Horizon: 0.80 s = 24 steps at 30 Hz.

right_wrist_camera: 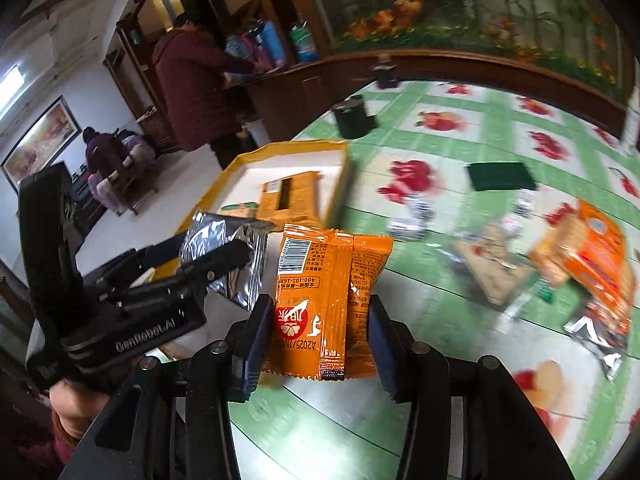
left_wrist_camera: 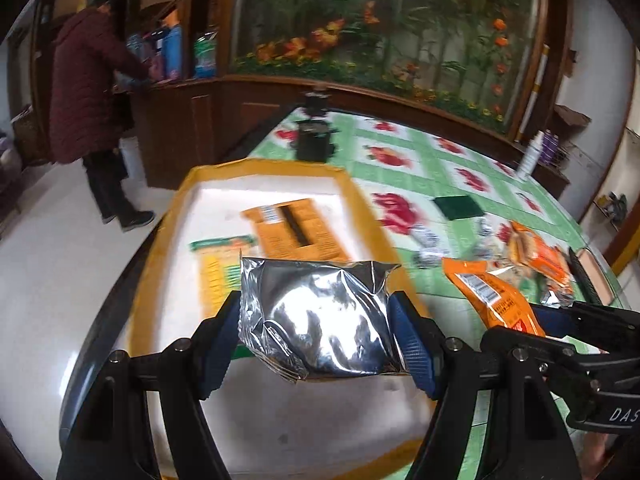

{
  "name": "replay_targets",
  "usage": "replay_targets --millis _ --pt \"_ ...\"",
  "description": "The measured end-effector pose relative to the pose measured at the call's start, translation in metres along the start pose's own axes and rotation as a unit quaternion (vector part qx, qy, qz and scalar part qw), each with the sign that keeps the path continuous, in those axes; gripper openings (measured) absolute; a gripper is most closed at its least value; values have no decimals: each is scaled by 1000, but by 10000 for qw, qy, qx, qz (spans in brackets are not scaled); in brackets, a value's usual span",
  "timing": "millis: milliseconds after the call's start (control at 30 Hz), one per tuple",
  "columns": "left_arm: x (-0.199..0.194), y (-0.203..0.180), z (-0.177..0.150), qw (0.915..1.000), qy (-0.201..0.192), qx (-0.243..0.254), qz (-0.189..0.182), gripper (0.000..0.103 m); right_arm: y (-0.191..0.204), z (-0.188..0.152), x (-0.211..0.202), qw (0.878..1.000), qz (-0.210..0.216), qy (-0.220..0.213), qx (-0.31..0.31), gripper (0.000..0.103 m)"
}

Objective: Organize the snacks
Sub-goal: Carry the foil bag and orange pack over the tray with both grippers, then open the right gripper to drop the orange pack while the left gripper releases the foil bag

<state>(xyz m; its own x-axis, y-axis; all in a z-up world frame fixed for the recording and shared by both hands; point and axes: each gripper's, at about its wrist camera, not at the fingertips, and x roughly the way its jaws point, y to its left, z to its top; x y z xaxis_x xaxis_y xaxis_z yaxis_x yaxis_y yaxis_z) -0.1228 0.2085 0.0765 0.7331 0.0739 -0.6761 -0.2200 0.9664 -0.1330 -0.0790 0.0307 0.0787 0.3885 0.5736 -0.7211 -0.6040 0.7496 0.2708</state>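
The left gripper [left_wrist_camera: 316, 332] pinches a crinkled silver foil snack packet [left_wrist_camera: 320, 320] by its side edges between blue pads, the packet bulging between the jaws. That slick foil could slide out, I think. The right gripper [right_wrist_camera: 316, 336] clamps a flat orange plastic snack packet [right_wrist_camera: 324, 300] low down, most of it sticking up toward twelve o'clock; it may flop or twist loose. Beyond, at about eleven o'clock, sits the shallow yellow-rimmed white tray [left_wrist_camera: 168, 216] on the counter [left_wrist_camera: 460, 168], already holding orange packets. The two grippers crowd together and could collide.
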Motion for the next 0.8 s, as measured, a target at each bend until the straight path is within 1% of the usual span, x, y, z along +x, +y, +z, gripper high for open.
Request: replay_targets --millis 100,300,600,667,800 --pt "1 14 -4 9999 45 -84 108 72 13 7 20 9998 161 131 -68 51" --pt "5 32 -17 9993 163 -203 271 72 34 8 48 9991 216 321 -181 52" --pt "12 44 -25 9989 216 -299 276 72 54 1 60 9964 -179 248 -795 53" --pt "12 45 -26 9990 200 -308 240 72 55 -1 62 9961 -175 272 -818 53" --pt "10 45 -27 9992 155 -332 127 73 52 -3 58 9973 -21 273 -674 53"
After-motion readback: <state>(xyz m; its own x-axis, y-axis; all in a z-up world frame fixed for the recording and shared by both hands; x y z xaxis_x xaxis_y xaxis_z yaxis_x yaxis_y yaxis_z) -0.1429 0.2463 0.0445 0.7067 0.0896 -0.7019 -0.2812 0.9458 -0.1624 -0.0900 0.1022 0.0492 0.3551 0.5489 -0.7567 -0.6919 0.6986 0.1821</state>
